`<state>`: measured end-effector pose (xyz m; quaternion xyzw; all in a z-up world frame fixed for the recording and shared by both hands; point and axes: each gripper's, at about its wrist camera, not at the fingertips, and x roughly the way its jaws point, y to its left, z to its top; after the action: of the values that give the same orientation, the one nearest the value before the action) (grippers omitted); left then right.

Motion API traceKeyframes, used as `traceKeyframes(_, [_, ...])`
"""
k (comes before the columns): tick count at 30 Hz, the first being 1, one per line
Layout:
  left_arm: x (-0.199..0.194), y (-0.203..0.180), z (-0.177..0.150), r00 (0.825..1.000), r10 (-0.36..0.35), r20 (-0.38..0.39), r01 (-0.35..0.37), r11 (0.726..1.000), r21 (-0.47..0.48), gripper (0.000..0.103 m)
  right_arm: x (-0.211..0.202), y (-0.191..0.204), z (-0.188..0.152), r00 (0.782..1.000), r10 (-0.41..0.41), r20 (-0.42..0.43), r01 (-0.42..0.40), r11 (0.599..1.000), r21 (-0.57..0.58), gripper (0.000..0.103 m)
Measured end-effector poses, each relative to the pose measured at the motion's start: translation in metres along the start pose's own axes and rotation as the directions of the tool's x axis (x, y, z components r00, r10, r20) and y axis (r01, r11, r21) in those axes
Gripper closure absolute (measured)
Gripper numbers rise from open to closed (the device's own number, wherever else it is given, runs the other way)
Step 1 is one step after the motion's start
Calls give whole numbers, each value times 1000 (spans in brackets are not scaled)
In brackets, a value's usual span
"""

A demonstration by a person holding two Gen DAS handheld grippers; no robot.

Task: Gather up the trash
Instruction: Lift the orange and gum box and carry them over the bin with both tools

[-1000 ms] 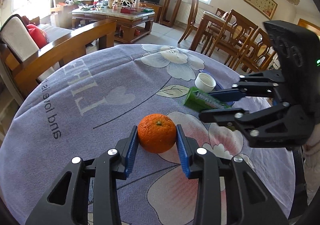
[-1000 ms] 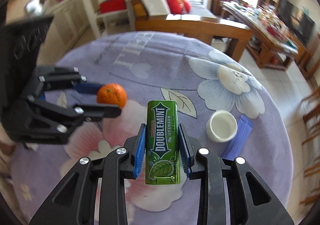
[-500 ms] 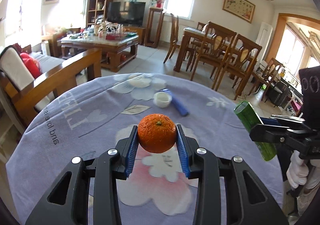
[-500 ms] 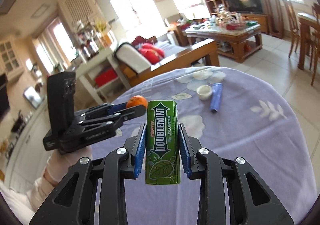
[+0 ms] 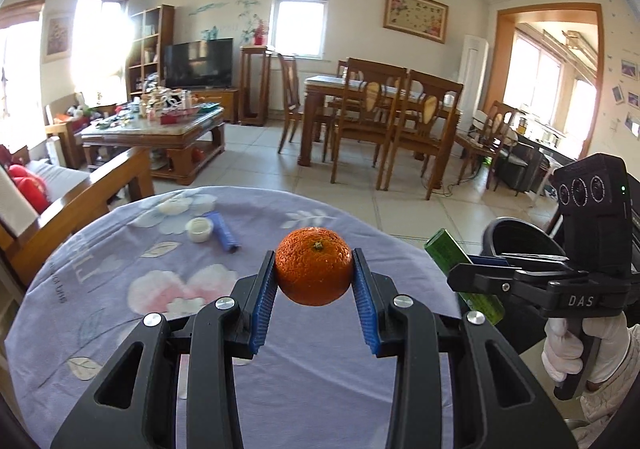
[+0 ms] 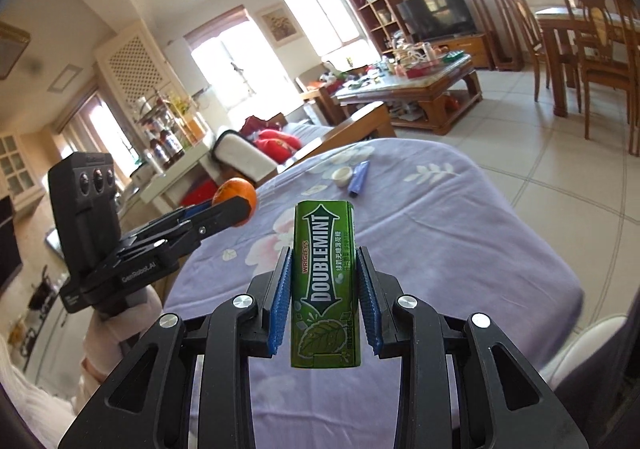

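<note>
Table: round, draped in a lilac floral cloth (image 5: 120, 249); lay below both raised tools, with trash still on it.
Bin: dark round container (image 5: 516, 237), seen only in the left wrist view, just behind the right tool and off the table's edge (probably the drop target, though its inside could not be seen).
Left gripper (image 5: 314, 283): narrowed onto the round orange tangerine (image 5: 314, 271), blue pads pressed to both flanks, fruit lifted well clear of the cloth.
Right gripper (image 6: 323, 289): clamped on the green rectangular Doublemint gum pack (image 6: 325, 289), gripped across its narrow sides, upright, long end jutting past the fingertips.
Left on the table: small white round cap (image 5: 199, 229) touching or just beside a blue ribbed tube-like piece (image 5: 224, 234), far side of the cloth.
Step in hand: judged to be the carry to the bin.
Doing it well: best kept squeezed until each item sat over the opening; gum pack taken first, being nearer the rim; tangerine held level (round and liable to roll out of a slack grip); tools kept apart to avoid a knock.
</note>
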<state>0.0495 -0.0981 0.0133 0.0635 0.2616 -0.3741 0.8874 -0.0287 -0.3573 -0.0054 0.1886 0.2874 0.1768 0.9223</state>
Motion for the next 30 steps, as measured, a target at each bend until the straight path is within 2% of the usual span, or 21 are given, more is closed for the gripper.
traceKeyframes(15, [35,-110,0,989,-141,-46,146,982,124,66,-111,-70,-47,986,-134,104,120,985,126,72])
traceKeyframes(30, [76,-211,-10,948,-290,-129,313,920,238,66,-222,-143,-106,933,-309,183,249,924,291,72])
